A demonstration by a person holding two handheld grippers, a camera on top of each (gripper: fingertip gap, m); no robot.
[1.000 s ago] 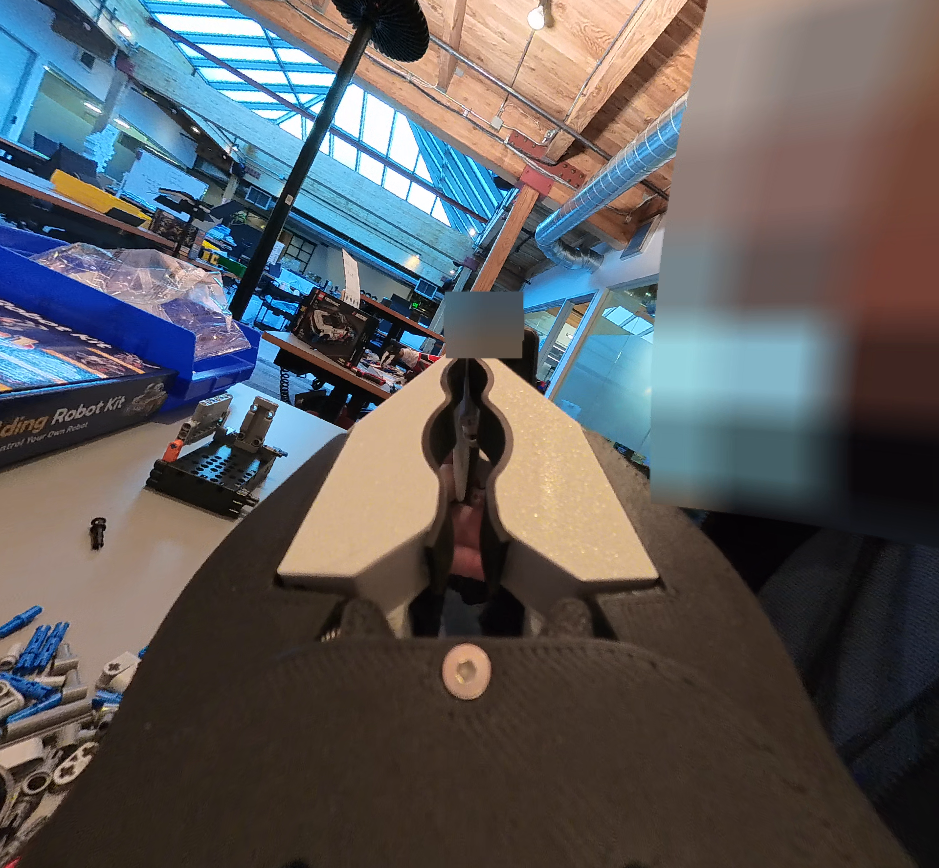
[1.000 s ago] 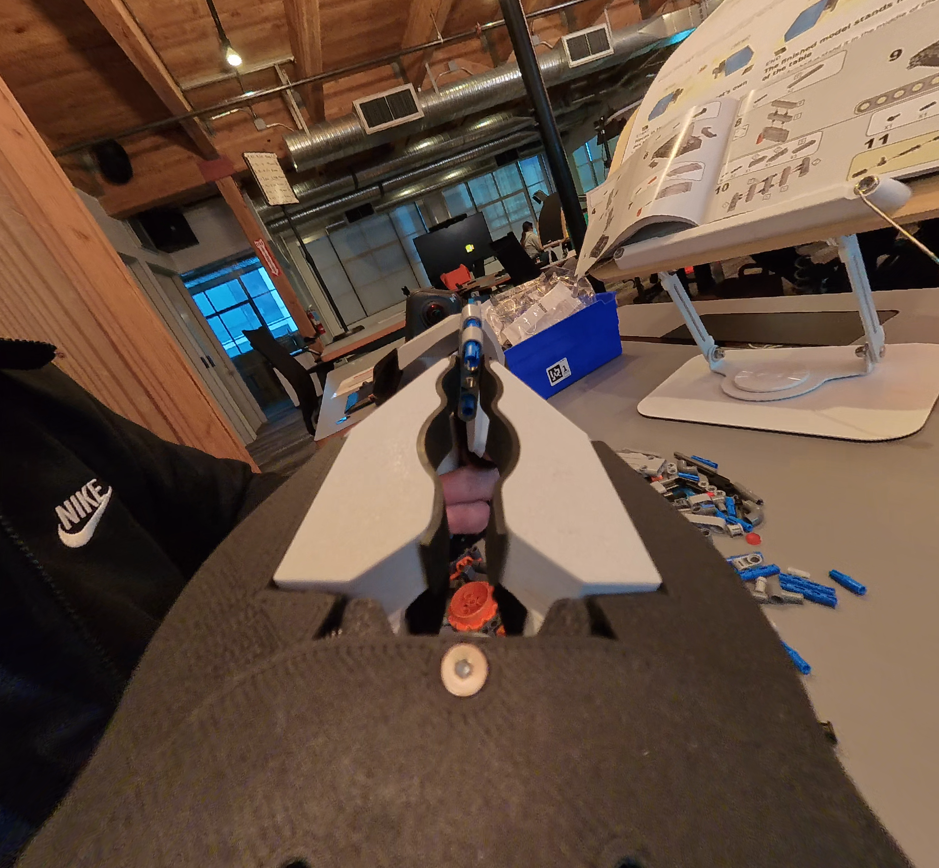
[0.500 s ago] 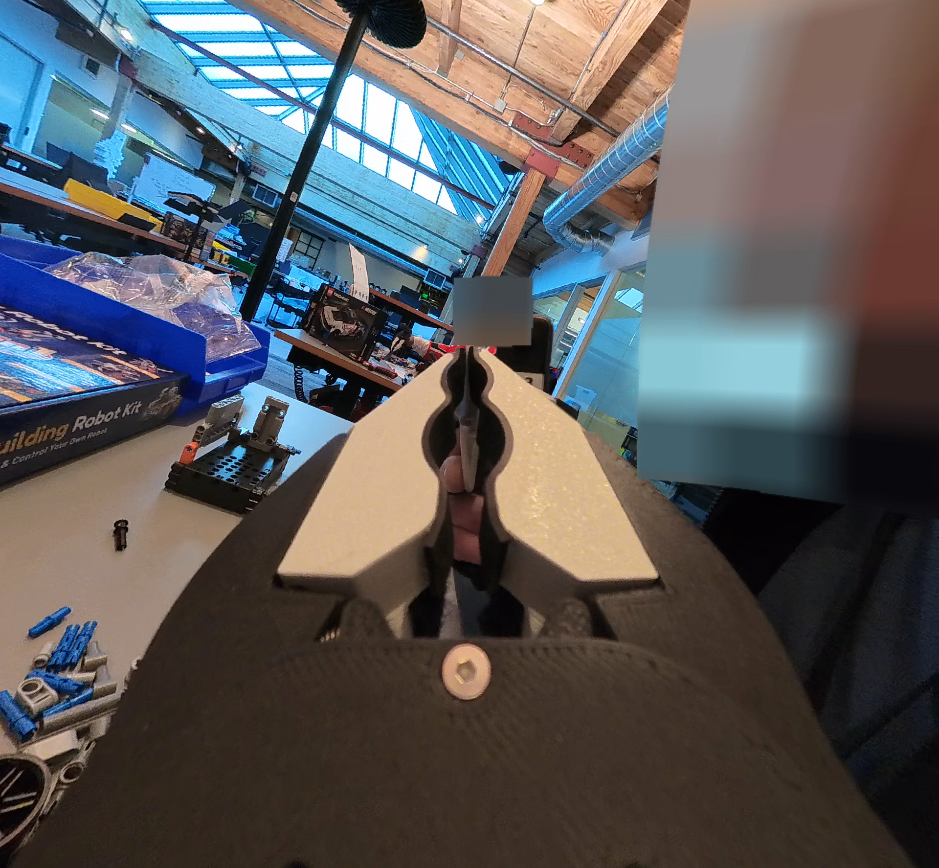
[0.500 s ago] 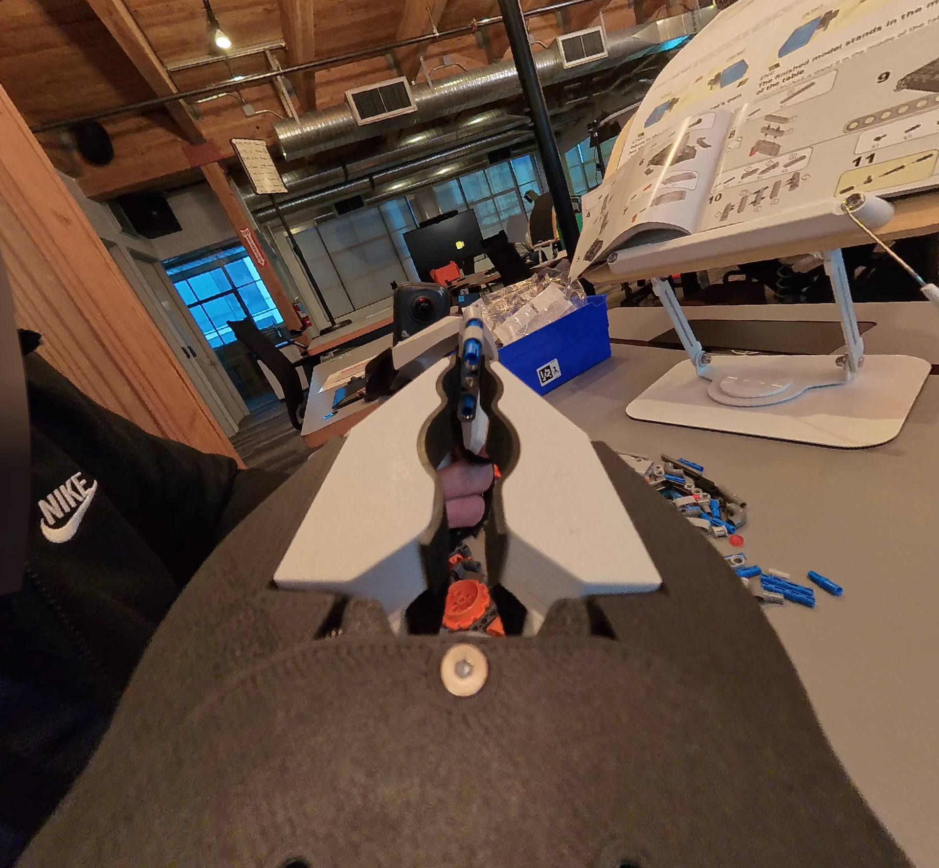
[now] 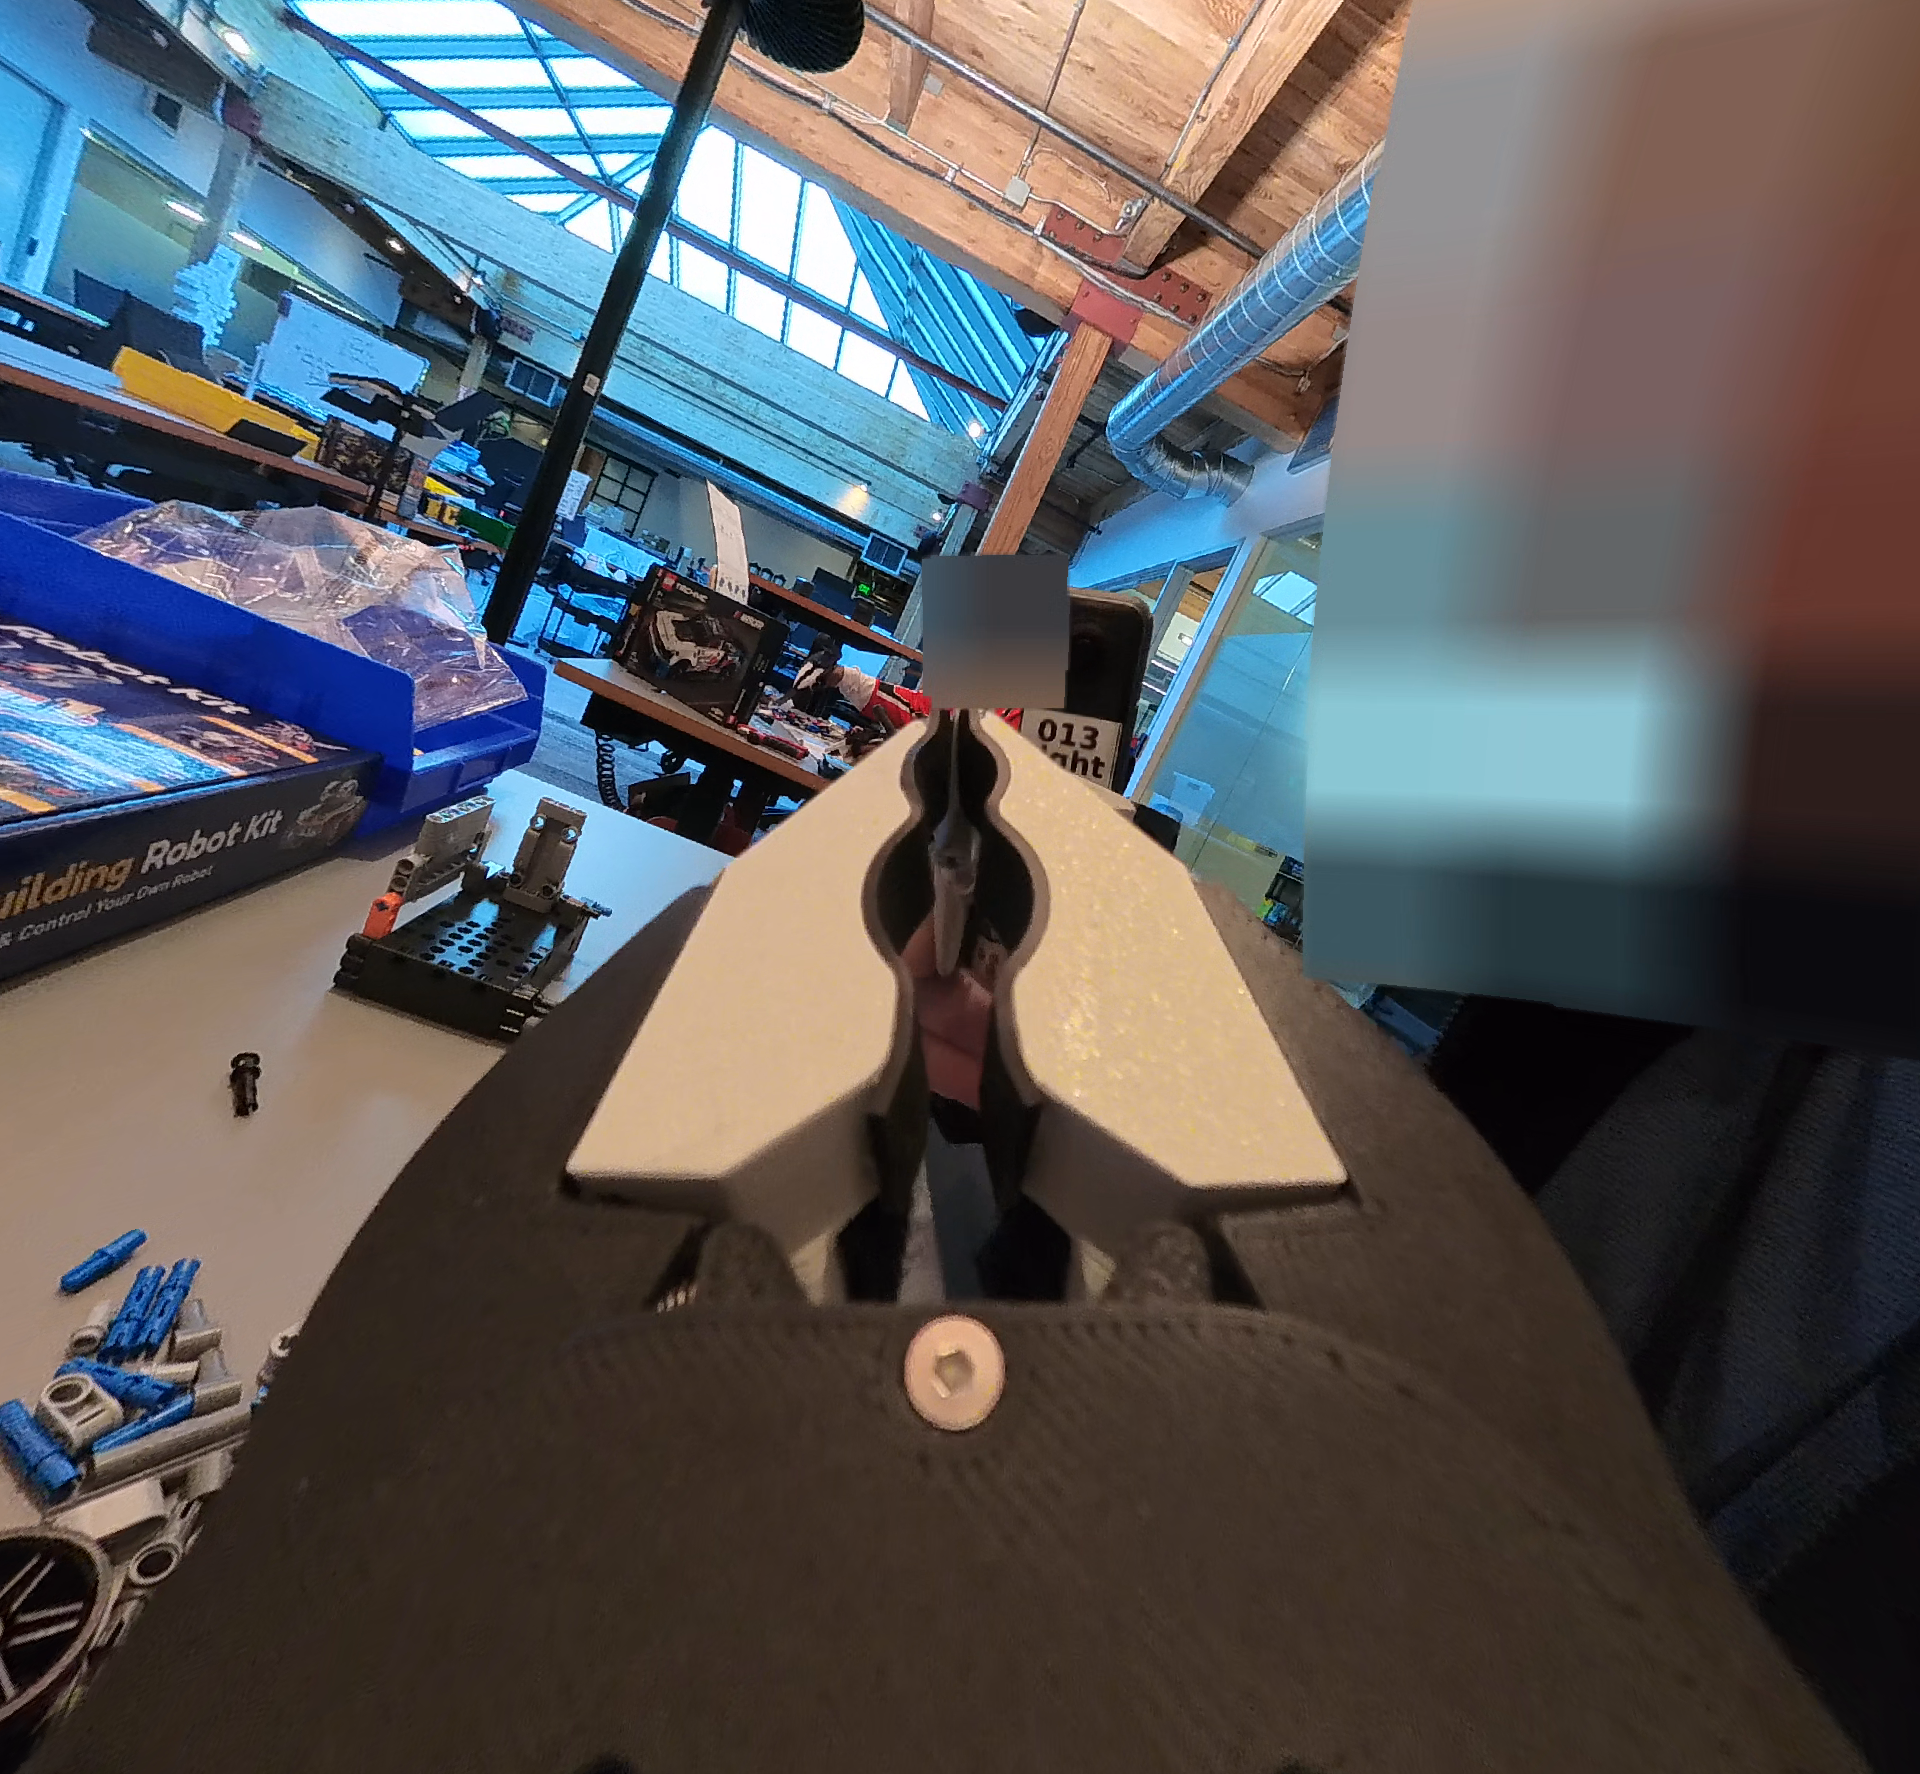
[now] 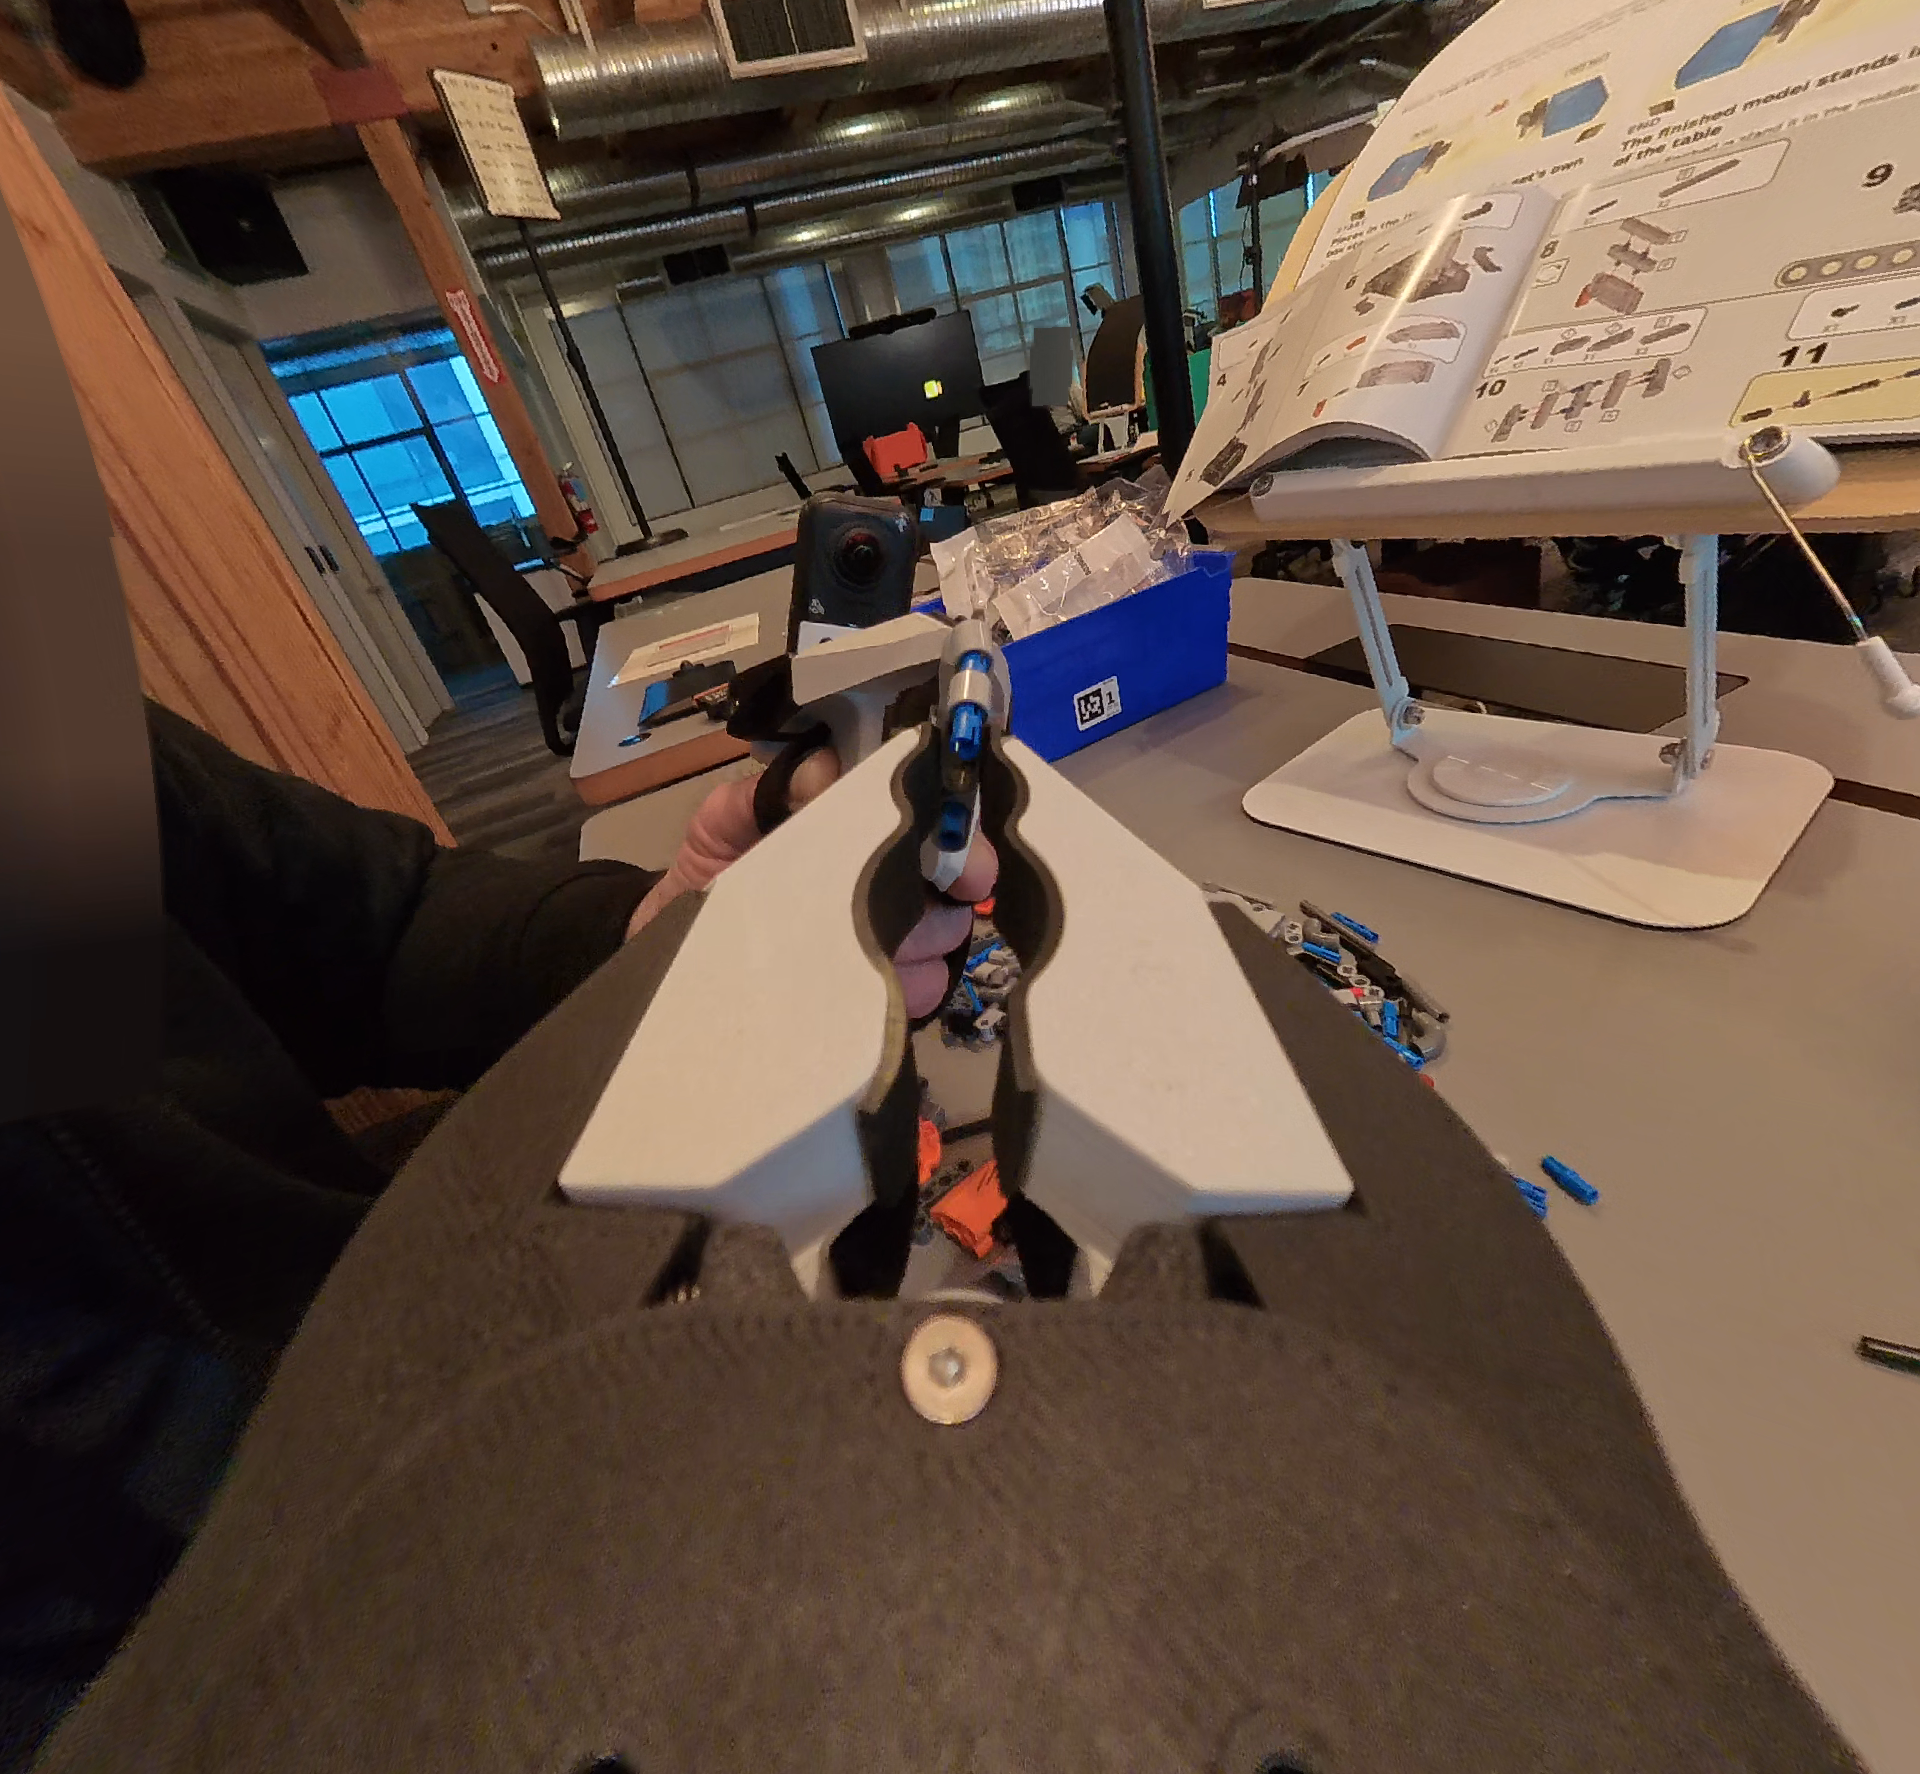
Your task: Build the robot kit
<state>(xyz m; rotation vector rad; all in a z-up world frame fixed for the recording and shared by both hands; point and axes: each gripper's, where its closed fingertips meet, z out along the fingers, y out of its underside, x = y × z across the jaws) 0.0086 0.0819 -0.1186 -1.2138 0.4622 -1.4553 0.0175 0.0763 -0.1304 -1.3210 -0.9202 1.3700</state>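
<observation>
Left gripper (image 5: 957, 737): jaws together, pinching a thin grey piece (image 5: 951, 877) that stands up in the slot; what kind of piece is hard to tell from this edge-on view.
Right gripper (image 6: 961, 737): clamped on a grey beam (image 6: 961, 768) carrying blue pins, held above the table (image 6: 1662, 1028).
Change: over the last second the right view has swung, so the left gripper (image 6: 862, 675) and the hand (image 6: 727, 831) holding it now show just beyond the right's tips; both grips are unchanged.
Meaning: the two held pieces seem to have been brought close together, tip to tip.
Left surroundings: black frame (image 5: 468, 945), lone black pin (image 5: 244, 1080), blue and grey loose parts (image 5: 114, 1361), kit box (image 5: 156, 789), blue bin (image 5: 312, 654).
Right surroundings: manual (image 6: 1558, 270) on a white stand (image 6: 1538, 789), blue bin (image 6: 1122, 664), scattered parts (image 6: 1351, 976).
</observation>
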